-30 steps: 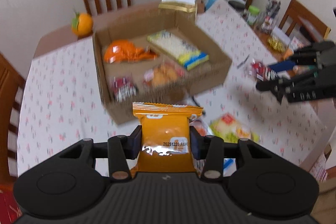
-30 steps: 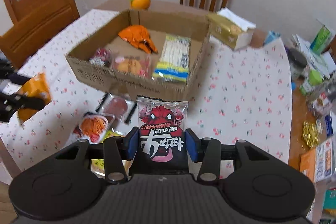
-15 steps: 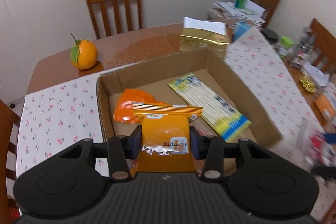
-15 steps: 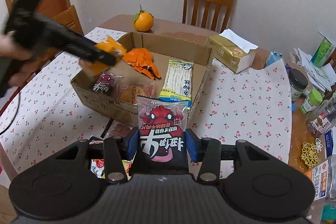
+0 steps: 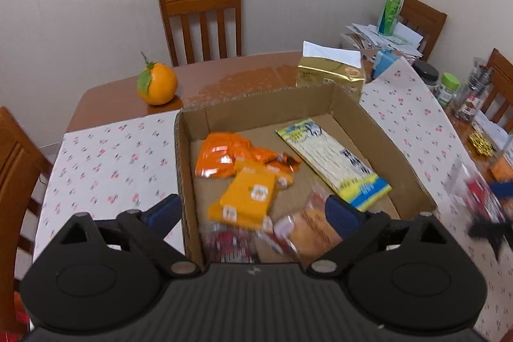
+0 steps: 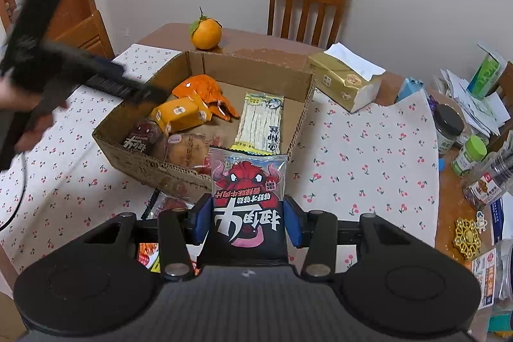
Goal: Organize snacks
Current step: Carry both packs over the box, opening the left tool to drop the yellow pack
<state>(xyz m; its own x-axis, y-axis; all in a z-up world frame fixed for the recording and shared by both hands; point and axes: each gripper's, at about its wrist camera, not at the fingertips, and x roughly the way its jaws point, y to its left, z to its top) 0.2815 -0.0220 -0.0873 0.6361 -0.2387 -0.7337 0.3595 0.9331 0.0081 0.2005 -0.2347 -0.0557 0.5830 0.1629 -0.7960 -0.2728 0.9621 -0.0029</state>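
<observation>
**Orange pack dropped, bull pack still pinched**

Left gripper (image 5: 253, 213) jaws just sprung wide, nothing between. Orange snack pack (image 5: 247, 197) lying in cardboard box (image 5: 397, 156), near-left part. Right gripper (image 6: 247, 221) clamped on red bull jerky packet (image 6: 248, 197), near side of box.

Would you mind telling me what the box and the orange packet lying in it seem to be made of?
The box looks like plain brown corrugated cardboard, matte: fluting shows along its cut top edges. The orange packet seems to be thin plastic film, fairly glossy, with crimped sealed ends; whether it is foil-lined cannot be told.
</observation>
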